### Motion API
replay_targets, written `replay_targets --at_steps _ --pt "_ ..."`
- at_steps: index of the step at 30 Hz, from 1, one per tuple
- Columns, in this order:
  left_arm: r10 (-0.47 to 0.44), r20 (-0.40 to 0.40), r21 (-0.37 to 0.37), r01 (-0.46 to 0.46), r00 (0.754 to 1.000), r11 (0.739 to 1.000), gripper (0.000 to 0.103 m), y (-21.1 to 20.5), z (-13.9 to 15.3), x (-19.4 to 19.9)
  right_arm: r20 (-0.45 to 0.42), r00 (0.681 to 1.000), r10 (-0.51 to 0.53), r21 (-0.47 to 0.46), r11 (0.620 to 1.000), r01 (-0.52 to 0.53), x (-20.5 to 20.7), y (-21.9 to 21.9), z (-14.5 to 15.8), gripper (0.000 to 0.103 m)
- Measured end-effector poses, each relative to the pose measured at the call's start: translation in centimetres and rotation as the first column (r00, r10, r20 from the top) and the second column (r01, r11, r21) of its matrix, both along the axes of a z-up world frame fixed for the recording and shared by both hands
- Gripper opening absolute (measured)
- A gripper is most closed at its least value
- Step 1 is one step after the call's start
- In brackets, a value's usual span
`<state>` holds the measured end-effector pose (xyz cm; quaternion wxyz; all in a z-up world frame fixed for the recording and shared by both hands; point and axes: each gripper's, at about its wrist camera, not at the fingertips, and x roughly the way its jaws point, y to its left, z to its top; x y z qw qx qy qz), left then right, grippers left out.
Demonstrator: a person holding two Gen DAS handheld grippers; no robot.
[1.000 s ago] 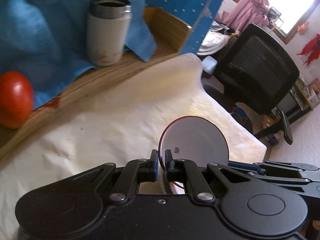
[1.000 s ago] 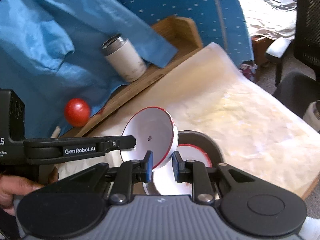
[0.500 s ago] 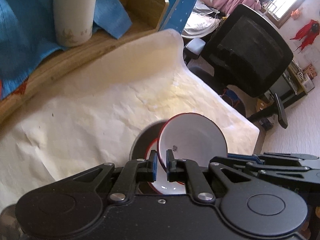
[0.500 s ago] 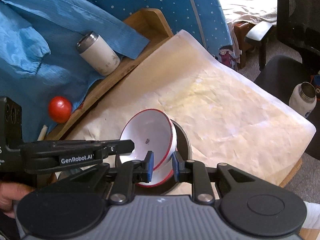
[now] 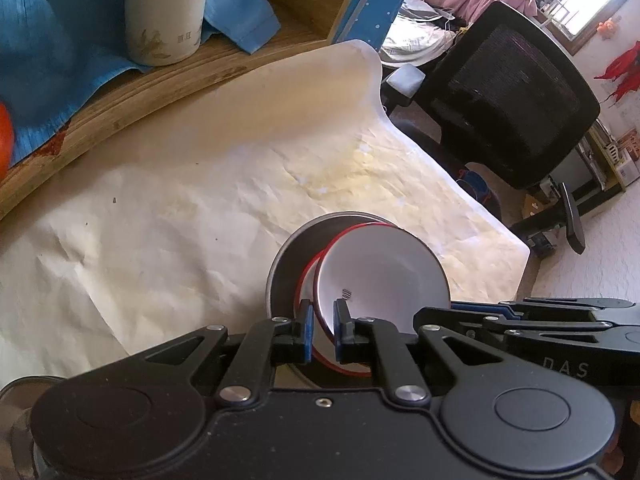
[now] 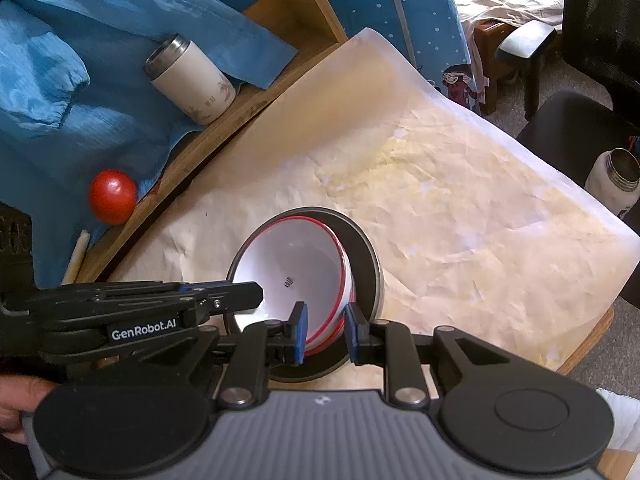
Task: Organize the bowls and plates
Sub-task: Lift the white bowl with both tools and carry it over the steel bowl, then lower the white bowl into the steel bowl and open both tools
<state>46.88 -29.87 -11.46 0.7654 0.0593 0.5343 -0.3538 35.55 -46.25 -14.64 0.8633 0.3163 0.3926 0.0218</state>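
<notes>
Left gripper (image 5: 323,330) clamps white bowl (image 5: 380,276) rim, jaws just easing apart. Right gripper (image 6: 325,334) straddles opposite rim, loose. Bowl tilts into nested bowl on dark plate (image 6: 366,264) near tabletop (image 6: 460,208) front edge; papered surface beyond lies bare.

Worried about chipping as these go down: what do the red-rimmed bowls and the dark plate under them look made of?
Red-rimmed bowls: glossy white with a thin painted red edge and thin walls, probably enamelled metal or melamine; I can't tell which. Dark plate: matte grey-black with a low raised rim, possibly stoneware or coated metal. Neither shows chips.
</notes>
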Motion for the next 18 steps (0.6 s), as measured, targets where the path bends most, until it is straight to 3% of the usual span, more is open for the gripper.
replay_targets --at_steps 18 --pt "0.005 -0.002 0.004 -0.005 1.000 1.000 0.015 0.20 0.14 0.03 -0.028 0.999 0.035 0.019 0.999 -0.034 0.42 0.28 -0.36 0.026"
